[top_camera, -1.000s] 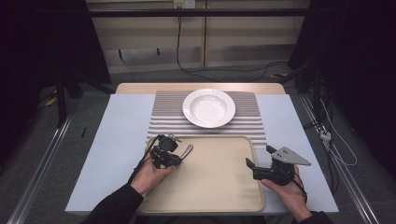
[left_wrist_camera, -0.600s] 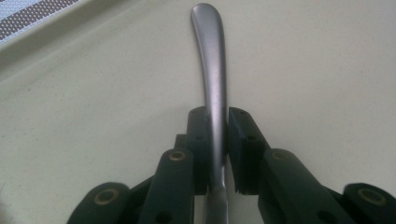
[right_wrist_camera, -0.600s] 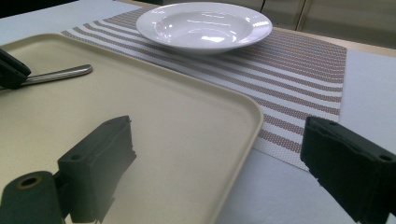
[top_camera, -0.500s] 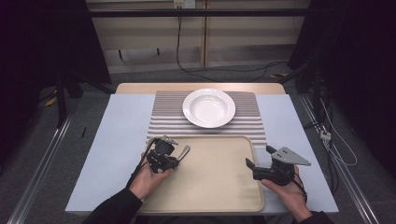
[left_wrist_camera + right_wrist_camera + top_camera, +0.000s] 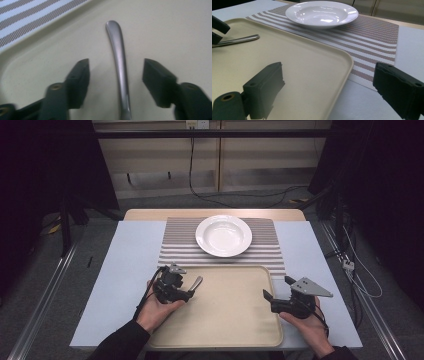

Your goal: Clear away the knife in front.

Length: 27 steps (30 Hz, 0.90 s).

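Note:
A metal utensil handle (image 5: 196,283) lies on the beige tray (image 5: 230,325) near its far left corner. My left gripper (image 5: 189,290) sits low over it, and its jaws have just been opening. In the left gripper view the handle (image 5: 119,57) runs up between the two black pads (image 5: 80,72), which stand apart from it on both sides. My right gripper (image 5: 276,288) hovers open over the tray's right edge with nothing between its jaws; in its own view the right gripper (image 5: 329,70) faces the tray rim (image 5: 342,62) and the handle (image 5: 242,39) at far left.
A white deep plate (image 5: 223,235) rests on a striped placemat (image 5: 175,245) beyond the tray; the plate (image 5: 322,11) has nothing in it. The table is covered by a pale blue sheet (image 5: 120,270). Cables trail on the floor behind the table.
The left gripper's jaws have spread apart and let go of the utensil handle, which now rests on the tray. The right gripper has stayed put.

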Tool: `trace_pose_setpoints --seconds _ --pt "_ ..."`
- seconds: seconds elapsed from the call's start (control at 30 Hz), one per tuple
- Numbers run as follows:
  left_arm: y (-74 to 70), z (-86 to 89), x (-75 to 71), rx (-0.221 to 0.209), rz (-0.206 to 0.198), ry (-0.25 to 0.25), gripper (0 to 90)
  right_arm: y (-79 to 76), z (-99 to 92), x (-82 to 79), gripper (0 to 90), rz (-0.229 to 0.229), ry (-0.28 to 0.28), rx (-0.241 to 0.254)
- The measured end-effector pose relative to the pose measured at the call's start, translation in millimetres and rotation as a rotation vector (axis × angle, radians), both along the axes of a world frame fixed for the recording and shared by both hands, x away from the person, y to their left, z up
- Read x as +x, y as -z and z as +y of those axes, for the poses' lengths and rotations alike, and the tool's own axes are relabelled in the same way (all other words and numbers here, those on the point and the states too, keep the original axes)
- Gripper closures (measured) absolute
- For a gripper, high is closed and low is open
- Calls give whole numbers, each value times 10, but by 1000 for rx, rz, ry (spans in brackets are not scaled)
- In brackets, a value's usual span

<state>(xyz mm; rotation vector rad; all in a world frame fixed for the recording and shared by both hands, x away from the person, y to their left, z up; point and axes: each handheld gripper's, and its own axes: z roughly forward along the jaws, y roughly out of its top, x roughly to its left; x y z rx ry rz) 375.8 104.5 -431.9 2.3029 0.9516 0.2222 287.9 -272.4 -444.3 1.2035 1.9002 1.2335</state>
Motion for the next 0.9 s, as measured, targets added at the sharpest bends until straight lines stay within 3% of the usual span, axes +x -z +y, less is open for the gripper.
trace_pose_setpoints --seconds 0.17,0.3,0.37,0.43,0.53,0.67,0.77,0.9 --pt "2 -42 6 -38 -19 48 252 1 -4 2 96 1 3 2" --pt "-7 -95 -16 -78 -32 87 217 1 1 1 96 -1 -1 -4" --pt "-18 -126 -25 -89 -62 106 279 1 5 2 96 -1 -1 -5" --pt "-18 -156 -28 -102 -68 133 386 0 6 3 96 0 0 -7" --pt "6 -203 -46 -80 -69 165 640 -3 12 2 96 -2 1 -10" --pt "58 -270 -65 -41 -67 193 877 -2 21 1 96 -4 -1 -14" --pt "110 -319 -55 -1 -58 197 900 -4 15 -2 97 -4 3 -14" --pt "116 -297 -17 20 -66 178 900 -4 15 -6 97 -4 3 -13"
